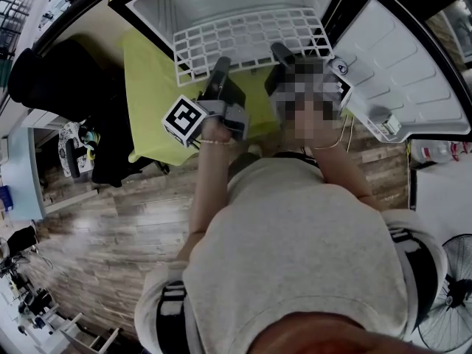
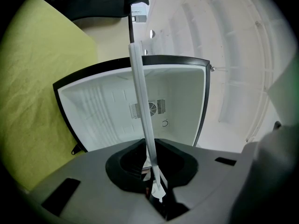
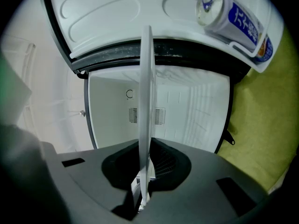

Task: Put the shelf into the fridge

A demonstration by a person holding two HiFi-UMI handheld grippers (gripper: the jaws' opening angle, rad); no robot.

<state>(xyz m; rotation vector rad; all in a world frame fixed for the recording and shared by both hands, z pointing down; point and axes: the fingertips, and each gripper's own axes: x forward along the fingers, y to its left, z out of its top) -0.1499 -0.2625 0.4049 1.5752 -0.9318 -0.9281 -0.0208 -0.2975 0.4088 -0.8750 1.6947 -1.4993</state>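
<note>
Now, left gripper (image 2: 156,188), right gripper (image 3: 142,195), clamping shelf (image 1: 251,39)

The head view is taken from above the person, steeply downward, so that the open fridge (image 1: 169,6) is seen at the top edge and the wooden floor (image 1: 110,234) at the lower left. Each gripper view is taken from close behind its own jaws, along the edge-on shelf (image 2: 141,92), straight into the fridge. The white interior and its back-wall vent (image 2: 158,108) are shared by both gripper views, seen from opposite sides. The shelf is shown in all three views.
</note>
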